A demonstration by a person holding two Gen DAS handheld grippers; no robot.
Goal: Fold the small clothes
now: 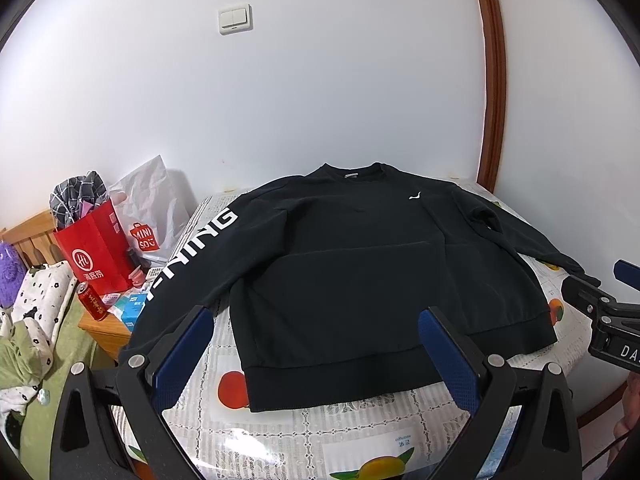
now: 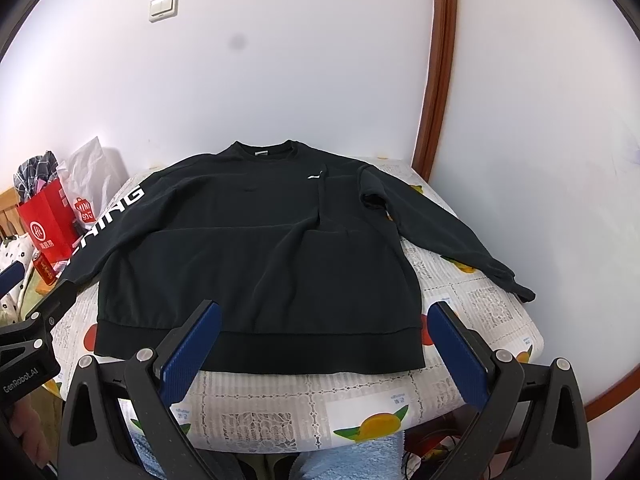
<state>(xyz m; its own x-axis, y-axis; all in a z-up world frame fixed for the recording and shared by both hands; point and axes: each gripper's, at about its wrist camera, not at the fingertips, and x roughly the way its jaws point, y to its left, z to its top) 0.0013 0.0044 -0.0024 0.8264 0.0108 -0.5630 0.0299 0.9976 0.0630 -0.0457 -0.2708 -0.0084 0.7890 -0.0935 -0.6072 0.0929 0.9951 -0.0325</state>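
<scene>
One black sweatshirt (image 2: 256, 240) lies flat on the table (image 2: 480, 304); two claws, left (image 1: 316, 344) and right (image 2: 324, 336), gape empty.

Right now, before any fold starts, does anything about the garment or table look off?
Mostly tidy: the black sweatshirt lies flat, front up, on the table. Its lettered sleeve hangs past the table edge, and the other sleeve has a bunched kink near the shoulder. Both hand-held grippers are open.

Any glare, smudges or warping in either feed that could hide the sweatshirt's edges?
Left wrist view: sweatshirt sharp and evenly lit; door frame bows from fisheye. Right wrist view: a dark smudge sits over the wall, clear of the sweatshirt; frame bends too.
</scene>
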